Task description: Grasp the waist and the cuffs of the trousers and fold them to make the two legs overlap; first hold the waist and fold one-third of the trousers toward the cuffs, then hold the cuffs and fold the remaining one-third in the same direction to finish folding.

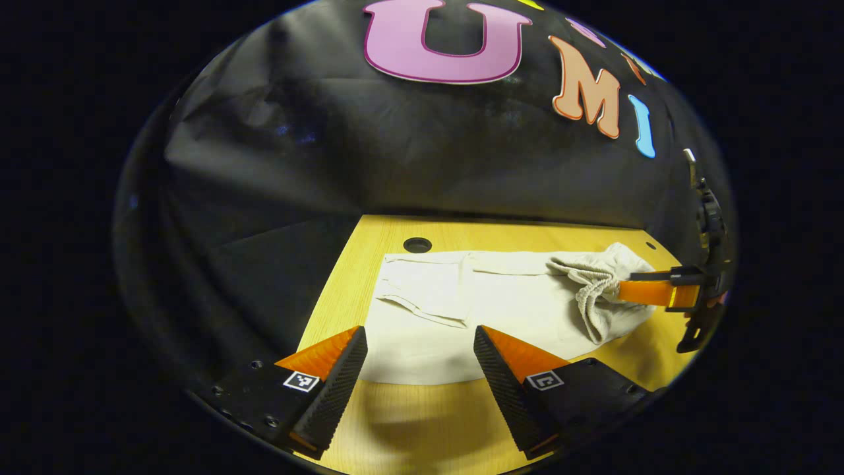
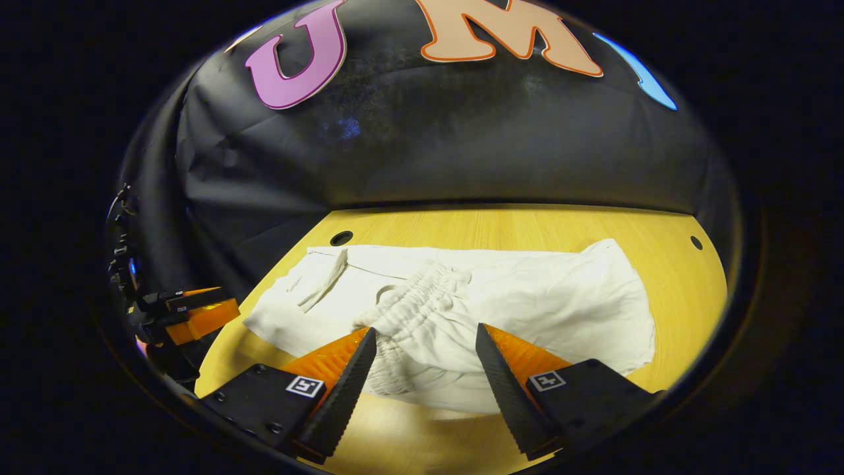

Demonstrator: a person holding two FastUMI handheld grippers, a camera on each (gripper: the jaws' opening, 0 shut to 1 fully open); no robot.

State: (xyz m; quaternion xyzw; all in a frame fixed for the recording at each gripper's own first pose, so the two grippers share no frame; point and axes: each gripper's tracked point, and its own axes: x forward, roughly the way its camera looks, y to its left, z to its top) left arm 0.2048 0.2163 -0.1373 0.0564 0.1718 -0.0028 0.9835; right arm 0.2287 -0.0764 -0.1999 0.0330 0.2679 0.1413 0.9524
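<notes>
Cream trousers (image 1: 501,310) lie flat on the wooden table (image 1: 409,422), legs overlapped. Their gathered elastic waist (image 1: 593,284) is folded over onto the middle part, and the cuffs (image 1: 422,284) lie at the left end. My left gripper (image 1: 421,346) stands open just above the near edge of the trousers, with nothing between its fingers. In the right gripper view the waist (image 2: 415,307) sits bunched right in front of my right gripper (image 2: 425,335), which is open. From the left gripper view, the right gripper (image 1: 653,292) reaches the waist from the right.
The table has a round cable hole (image 1: 417,245) at the far left and a small hole (image 1: 651,245) at the far right. The booth's black cloth wall (image 1: 422,165) rises right behind the table. The left gripper (image 2: 198,310) hovers off the table's left edge.
</notes>
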